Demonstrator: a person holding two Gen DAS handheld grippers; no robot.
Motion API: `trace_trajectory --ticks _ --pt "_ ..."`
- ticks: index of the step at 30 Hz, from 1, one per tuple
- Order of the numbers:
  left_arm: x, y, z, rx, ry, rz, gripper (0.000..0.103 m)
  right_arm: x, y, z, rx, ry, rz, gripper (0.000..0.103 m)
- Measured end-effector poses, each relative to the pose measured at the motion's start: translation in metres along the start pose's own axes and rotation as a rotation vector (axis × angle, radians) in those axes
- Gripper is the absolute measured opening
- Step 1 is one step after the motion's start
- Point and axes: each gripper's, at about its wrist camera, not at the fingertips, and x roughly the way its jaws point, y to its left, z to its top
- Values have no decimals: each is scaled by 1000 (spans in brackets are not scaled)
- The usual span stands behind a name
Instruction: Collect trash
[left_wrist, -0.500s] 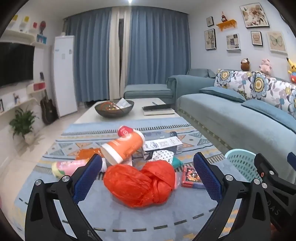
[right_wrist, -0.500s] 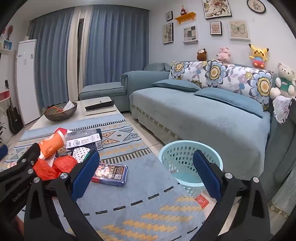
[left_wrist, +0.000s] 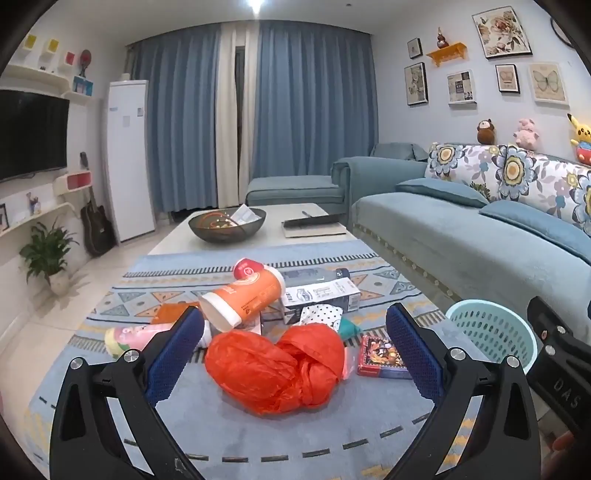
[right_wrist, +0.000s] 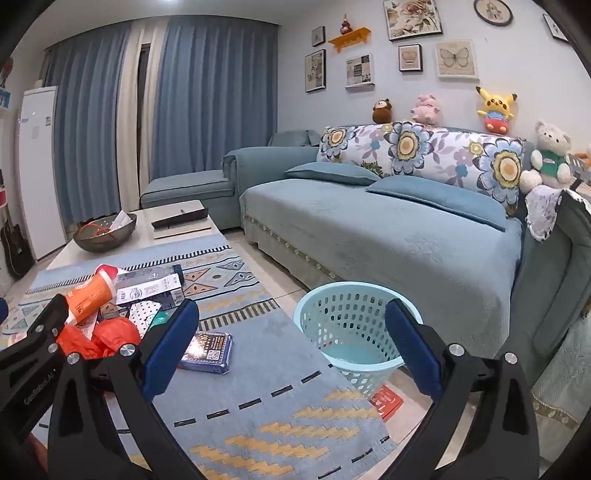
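Note:
A pile of trash lies on the blue rug: a crumpled red plastic bag (left_wrist: 277, 369), an orange cup (left_wrist: 243, 301) on its side, a white carton (left_wrist: 321, 293), a pink bottle (left_wrist: 136, 338) and a small printed box (left_wrist: 382, 358). My left gripper (left_wrist: 295, 358) is open, its jaws on either side of the red bag, a little short of it. A light-blue basket (right_wrist: 351, 328) stands on the floor by the sofa. My right gripper (right_wrist: 291, 358) is open and empty, left of and before the basket. The printed box (right_wrist: 207, 350) and the red bag (right_wrist: 99, 338) also show there.
A low white coffee table (left_wrist: 177, 240) with a dark bowl (left_wrist: 227, 225) stands behind the pile. A blue sofa (right_wrist: 388, 236) runs along the right. A red card (right_wrist: 386, 400) lies on the floor by the basket. A potted plant (left_wrist: 48, 254) stands at left.
Both views have tilted slightly downward, so the room sits higher in frame. The left gripper has edged a little closer to the red bag. Nothing has been grasped.

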Motion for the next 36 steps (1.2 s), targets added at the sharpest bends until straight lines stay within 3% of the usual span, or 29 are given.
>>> trace_trajectory --ticks 36 --pt "10 0 -4 -14 31 -6 96 11 5 -5 -14 14 31 95"
